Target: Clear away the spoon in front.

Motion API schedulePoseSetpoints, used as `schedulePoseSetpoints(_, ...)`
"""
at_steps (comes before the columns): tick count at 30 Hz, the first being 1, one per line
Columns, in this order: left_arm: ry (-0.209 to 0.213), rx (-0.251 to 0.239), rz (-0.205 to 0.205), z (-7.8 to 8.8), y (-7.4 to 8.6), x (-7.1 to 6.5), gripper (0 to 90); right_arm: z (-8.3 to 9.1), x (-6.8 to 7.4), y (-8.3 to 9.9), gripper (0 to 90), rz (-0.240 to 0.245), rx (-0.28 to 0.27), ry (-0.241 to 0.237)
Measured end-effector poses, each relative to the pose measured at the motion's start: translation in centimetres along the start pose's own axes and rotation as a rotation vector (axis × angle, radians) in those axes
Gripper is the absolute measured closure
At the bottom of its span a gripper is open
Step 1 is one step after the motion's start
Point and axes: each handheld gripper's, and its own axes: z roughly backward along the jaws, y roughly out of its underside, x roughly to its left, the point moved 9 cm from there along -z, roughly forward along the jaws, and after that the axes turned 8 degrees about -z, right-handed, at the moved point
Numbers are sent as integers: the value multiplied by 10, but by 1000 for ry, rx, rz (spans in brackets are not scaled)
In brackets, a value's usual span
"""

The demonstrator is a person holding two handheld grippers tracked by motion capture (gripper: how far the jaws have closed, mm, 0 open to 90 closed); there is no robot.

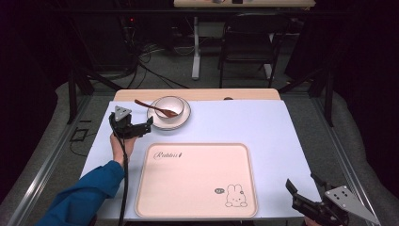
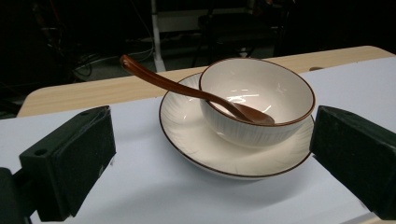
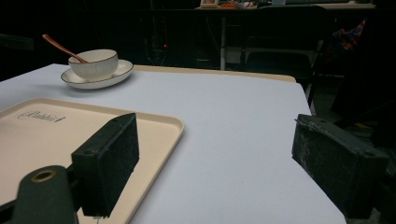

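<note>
Left tongs [image 1: 149,125] stand apart, just beside the round ribbed white plate [image 1: 184,120] at the table's [image 1: 282,141] far edge; it bears a glossy bowl [image 1: 170,106] and brown spoon [image 1: 153,106]. Right tongs [image 1: 301,186] apart, beside the cream tray [image 1: 197,207].

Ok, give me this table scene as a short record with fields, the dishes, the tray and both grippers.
bowl: white bowl with a brown rim, standing on the plate
plate: white plate, brown rim, at the far left of the table
spoon: brown spoon resting in the bowl, handle out over the rim
tray: cream tray with a rabbit print, near edge, nothing on it
left gripper: left gripper open, facing the plate, not touching it
right gripper: right gripper open, at the near right corner
</note>
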Motion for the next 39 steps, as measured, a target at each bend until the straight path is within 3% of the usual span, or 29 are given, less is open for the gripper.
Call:
schedulePoseSetpoints(5,-10,7,37,-9,0,4,0,0,0,0,138,-1,3,1)
schedulePoseSetpoints(7,-22,11,82,-18,1,10,0,0,0,0,138,-2,3,1)
schedulePoseSetpoints(12,-32,22,142,-26,1,17,4,-1,0,0,138,-2,2,1)
schedulePoseSetpoints(19,-60,26,169,-35,-1,21,84,-1,0,0,138,-1,3,1)
schedulePoseSetpoints(27,-59,37,174,-46,-6,24,226,-1,0,0,139,1,3,2)
schedulePoseSetpoints(35,-65,50,163,-60,-8,24,308,-1,0,0,138,2,4,1)
schedulePoseSetpoints(39,-65,43,180,-64,-10,25,400,-1,0,0,138,2,2,1)
